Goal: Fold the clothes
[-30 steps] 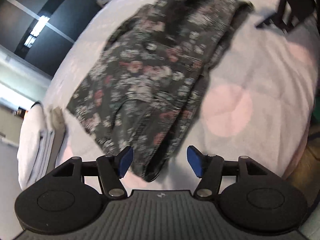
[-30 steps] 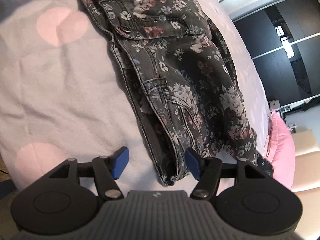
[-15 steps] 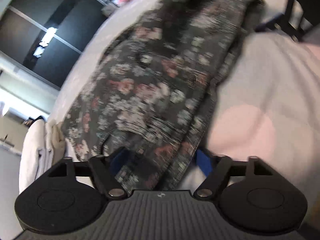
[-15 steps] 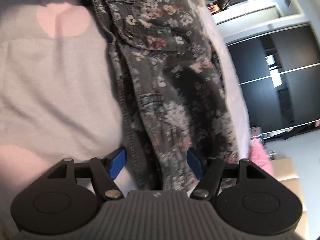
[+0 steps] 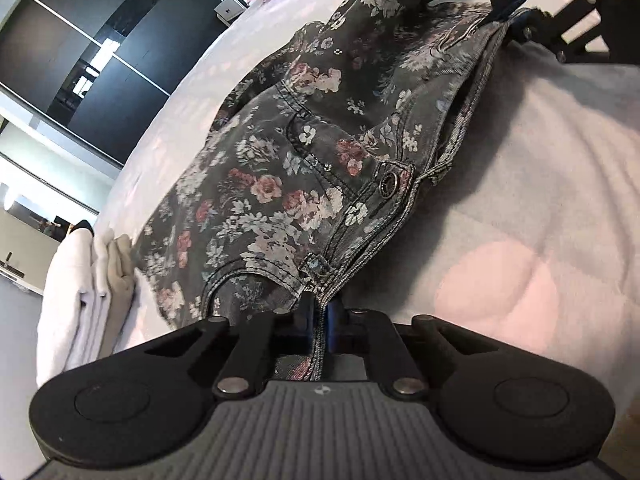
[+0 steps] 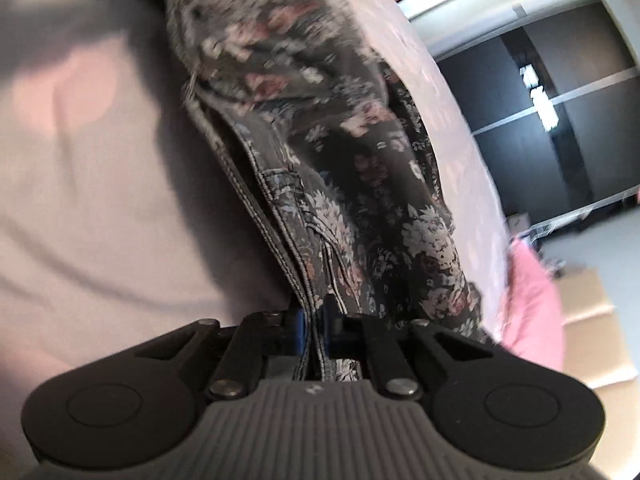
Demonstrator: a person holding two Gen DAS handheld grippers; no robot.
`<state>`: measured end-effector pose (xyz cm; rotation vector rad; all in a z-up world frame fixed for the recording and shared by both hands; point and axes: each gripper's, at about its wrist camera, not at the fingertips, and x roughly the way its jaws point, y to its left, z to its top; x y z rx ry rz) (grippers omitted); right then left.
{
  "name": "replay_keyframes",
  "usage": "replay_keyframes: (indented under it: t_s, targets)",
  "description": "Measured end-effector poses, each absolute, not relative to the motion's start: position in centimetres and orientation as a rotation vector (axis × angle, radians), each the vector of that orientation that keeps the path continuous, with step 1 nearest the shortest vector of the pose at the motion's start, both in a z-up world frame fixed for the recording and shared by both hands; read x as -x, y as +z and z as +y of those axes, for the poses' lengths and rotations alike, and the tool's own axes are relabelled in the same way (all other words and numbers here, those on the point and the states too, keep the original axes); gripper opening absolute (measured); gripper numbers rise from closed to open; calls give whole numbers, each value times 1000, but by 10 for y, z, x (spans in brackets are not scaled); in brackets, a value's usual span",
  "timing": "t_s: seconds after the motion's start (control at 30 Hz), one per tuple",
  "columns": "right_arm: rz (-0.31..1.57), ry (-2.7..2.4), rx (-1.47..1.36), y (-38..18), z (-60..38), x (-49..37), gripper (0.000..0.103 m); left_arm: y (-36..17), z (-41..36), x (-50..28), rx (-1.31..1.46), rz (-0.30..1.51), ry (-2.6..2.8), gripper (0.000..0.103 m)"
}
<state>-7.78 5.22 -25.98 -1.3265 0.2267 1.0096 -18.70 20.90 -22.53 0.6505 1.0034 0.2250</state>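
While my left gripper (image 5: 320, 322) clamps the floral jeans (image 5: 304, 168) waistband, my right gripper (image 6: 314, 330) pinches its other end; folded clothes (image 5: 84, 280) sit far left on the bedsheet (image 5: 540, 184).

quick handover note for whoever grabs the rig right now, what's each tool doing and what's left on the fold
Left tool: shut on the waistband of the floral jeans.
Right tool: shut on the other end of that waistband.
Jeans lie spread across the bed cover, waist edge raised between the tools.
Folded pale clothes sit stacked at the bed's edge.
Done: both grips set.
Left: no fold made yet; probably carry the waist over the legs, then flatten.
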Motion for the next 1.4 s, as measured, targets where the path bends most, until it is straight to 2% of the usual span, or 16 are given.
replay_keyframes:
  t_s: [0.2, 0.47, 0.57, 0.67, 0.8, 0.83, 0.87, 0.9, 0.97, 1.0, 1.13, 1.2, 1.4]
  targets:
    - [367, 1128, 1281, -234, 40, 102, 8, -193, 219, 211, -570, 1075, 185, 3]
    - [648, 1403, 968, -172, 41, 146, 8, -129, 267, 232, -520, 1066, 291, 3]
    - [655, 1510, 910, -151, 54, 170, 8, -121, 281, 234, -590, 1098, 359, 3]
    - [641, 1591, 911, -143, 69, 194, 8, -122, 292, 235, -548, 1154, 394, 3]
    - [683, 1591, 966, -163, 83, 201, 9, -126, 301, 235, -425, 1211, 395, 12]
    - [706, 1587, 971, -168, 83, 201, 12, -126, 301, 236, -402, 1222, 394, 14]
    - [728, 1589, 970, -172, 83, 198, 19, -125, 301, 237, -375, 1230, 390, 15]
    - [751, 1595, 957, -172, 81, 195, 21, -124, 302, 238, -343, 1230, 392, 17]
    - [791, 1605, 915, -169, 77, 192, 38, -117, 302, 243, -265, 1227, 405, 22]
    - [794, 1597, 904, -168, 74, 190, 40, -114, 301, 245, -228, 1220, 408, 25]
    - [783, 1535, 916, -167, 68, 179, 46, -105, 298, 250, -78, 1188, 410, 39]
    - [791, 1493, 914, -168, 64, 170, 49, -105, 293, 250, -10, 1185, 390, 40]
    - [858, 1365, 886, -185, 44, 143, 48, -119, 275, 248, 169, 1205, 344, 42]
